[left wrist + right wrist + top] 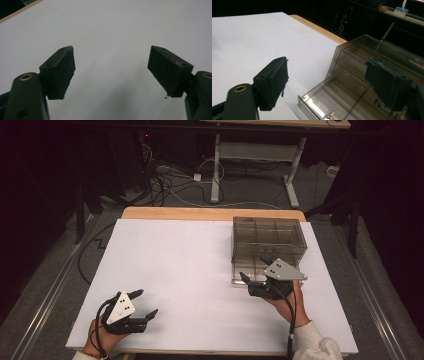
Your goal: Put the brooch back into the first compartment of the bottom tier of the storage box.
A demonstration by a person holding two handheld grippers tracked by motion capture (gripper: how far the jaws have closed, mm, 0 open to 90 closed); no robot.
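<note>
White matte tabletop (pixel 190 270) bears a clear plastic drawer box (pixel 268 240); right gripper (pixel 260 268) and left gripper (pixel 146 303) both gape wide.

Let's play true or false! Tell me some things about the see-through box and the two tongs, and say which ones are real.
1. The clear drawer box sits on the right part of the white table. True.
2. The left tongs are shut tight. False: their jaws stand wide apart over bare table.
3. The bottom drawer is pulled out. True.
4. The right tongs are far from the box. False: they are right at the open drawer.
5. Small shiny bits lie in the drawer. True.
</note>
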